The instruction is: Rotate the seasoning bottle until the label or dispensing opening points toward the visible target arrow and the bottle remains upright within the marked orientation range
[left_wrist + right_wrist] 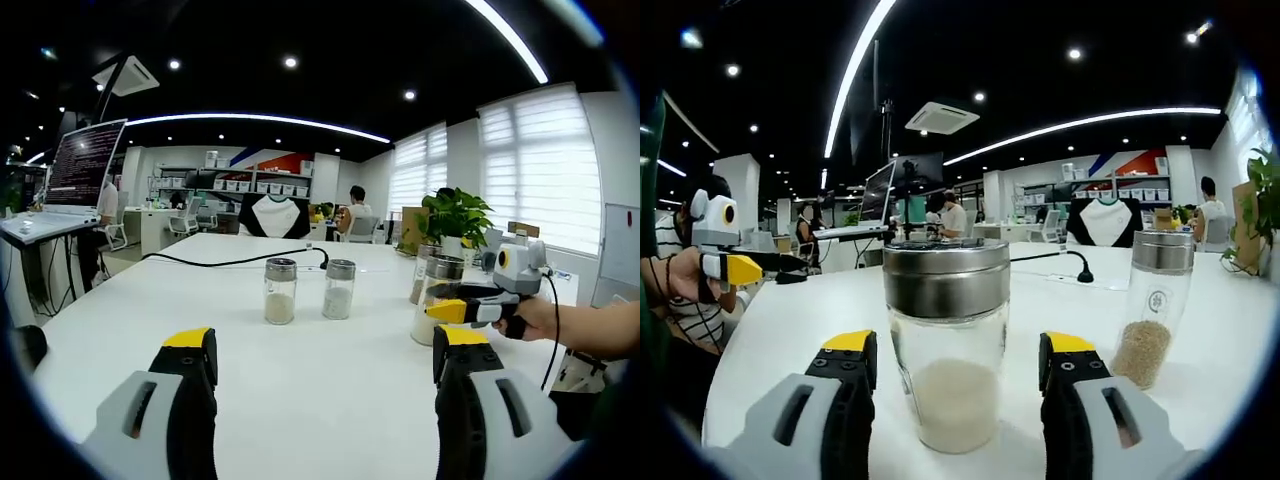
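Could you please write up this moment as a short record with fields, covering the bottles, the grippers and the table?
surface: white table
target bottle: glass seasoning bottle with metal lid, upright, part filled with white grains
right gripper: open, jaws on either side of the seasoning bottle, no contact visible
left gripper: open, holding nothing
second bottle: bottle of brownish grains, upright, beside the target
farther bottles: two shakers standing side by side
other: black cable across the table; potted plant
target arrow: cannot be made out

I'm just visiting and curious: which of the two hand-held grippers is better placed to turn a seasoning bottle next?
Right: its hand-held gripper sits open around a bottle; the left one has none between its jaws.
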Tool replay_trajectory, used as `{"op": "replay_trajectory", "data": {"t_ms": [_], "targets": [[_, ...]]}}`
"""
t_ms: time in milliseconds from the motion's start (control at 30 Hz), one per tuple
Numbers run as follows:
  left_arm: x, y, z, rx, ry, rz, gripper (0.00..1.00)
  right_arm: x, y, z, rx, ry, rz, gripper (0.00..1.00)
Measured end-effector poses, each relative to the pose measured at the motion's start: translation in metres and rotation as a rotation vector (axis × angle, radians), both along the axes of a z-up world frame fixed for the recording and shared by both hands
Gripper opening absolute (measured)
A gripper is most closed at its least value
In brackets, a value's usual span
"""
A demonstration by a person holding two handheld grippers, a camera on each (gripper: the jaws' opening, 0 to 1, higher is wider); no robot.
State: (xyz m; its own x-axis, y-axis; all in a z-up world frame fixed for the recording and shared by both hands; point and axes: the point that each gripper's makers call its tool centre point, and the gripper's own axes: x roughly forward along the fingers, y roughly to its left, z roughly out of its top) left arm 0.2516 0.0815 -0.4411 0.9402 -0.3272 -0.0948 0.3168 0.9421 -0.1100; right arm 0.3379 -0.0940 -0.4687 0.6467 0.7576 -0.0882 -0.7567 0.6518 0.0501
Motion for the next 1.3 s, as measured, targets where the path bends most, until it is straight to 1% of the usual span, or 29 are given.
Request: {"op": "replay_trajectory", "data": {"t_ms": [33, 133, 233, 300, 333, 400, 467, 533, 567, 733, 800, 867, 967, 1000, 1033, 1133, 1200, 1233, 1300], "targets": [[0.0, 0.0, -0.001, 0.003, 0.001, -0.001, 0.94, -0.002, -0.001, 0.0, -0.005, 0.0, -0.004, 0.62], [-0.001, -0.001, -0.002, 0.0, 0.004, -0.004, 0.94, -0.005, -0.004, 0.003, -0.02, -0.017, -0.044, 0.64], [-0.001, -0.003, -0.002, 0.001, 0.005, -0.007, 0.94, -0.006, -0.007, 0.006, -0.006, -0.011, -0.081, 0.61], [-0.001, -0.004, -0.002, 0.001, 0.004, -0.01, 0.94, -0.004, -0.009, 0.006, -0.001, -0.006, -0.125, 0.61], [-0.001, -0.005, -0.001, 0.003, 0.001, -0.015, 0.94, -0.003, -0.01, 0.006, 0.005, 0.003, -0.146, 0.61], [-0.002, -0.008, -0.001, 0.009, -0.005, -0.024, 0.94, -0.005, -0.007, 0.007, 0.021, 0.0, -0.168, 0.61], [-0.002, -0.009, -0.001, 0.008, -0.005, -0.028, 0.94, -0.002, -0.008, 0.008, 0.03, -0.004, -0.223, 0.6], [-0.001, -0.008, -0.002, 0.01, -0.003, -0.026, 0.94, -0.002, -0.005, 0.01, 0.078, 0.002, -0.239, 0.59], [-0.002, -0.008, -0.001, 0.007, -0.004, -0.027, 0.94, 0.0, -0.006, 0.01, 0.077, 0.0, -0.269, 0.59], [-0.002, -0.008, -0.001, 0.003, -0.005, -0.024, 0.94, 0.006, -0.007, 0.011, 0.066, -0.018, -0.344, 0.57], [-0.002, -0.007, -0.001, 0.002, -0.003, -0.022, 0.94, 0.01, -0.011, 0.012, 0.059, -0.019, -0.389, 0.56], [-0.002, -0.006, -0.002, -0.001, -0.002, -0.02, 0.94, 0.012, -0.009, 0.014, 0.046, -0.025, -0.406, 0.55], [-0.002, -0.006, -0.001, -0.004, -0.004, -0.02, 0.94, 0.013, -0.004, 0.016, 0.021, -0.046, -0.405, 0.52], [-0.002, -0.006, -0.001, -0.005, -0.005, -0.02, 0.94, 0.013, -0.002, 0.015, 0.004, -0.052, -0.4, 0.5], [-0.001, -0.006, -0.001, -0.006, -0.005, -0.02, 0.94, 0.014, -0.003, 0.013, -0.042, -0.067, -0.418, 0.5], [-0.001, -0.006, -0.001, -0.014, -0.006, -0.021, 0.94, 0.015, -0.003, 0.013, -0.033, -0.066, -0.439, 0.48], [-0.001, -0.006, -0.002, -0.012, -0.004, -0.021, 0.94, 0.015, -0.004, 0.013, -0.04, -0.068, -0.444, 0.42], [-0.001, -0.006, -0.001, -0.011, -0.005, -0.021, 0.94, 0.016, -0.006, 0.012, -0.051, -0.068, -0.448, 0.42], [-0.001, -0.006, -0.001, -0.013, -0.007, -0.021, 0.94, 0.016, -0.006, 0.012, -0.049, -0.068, -0.445, 0.42]]}}
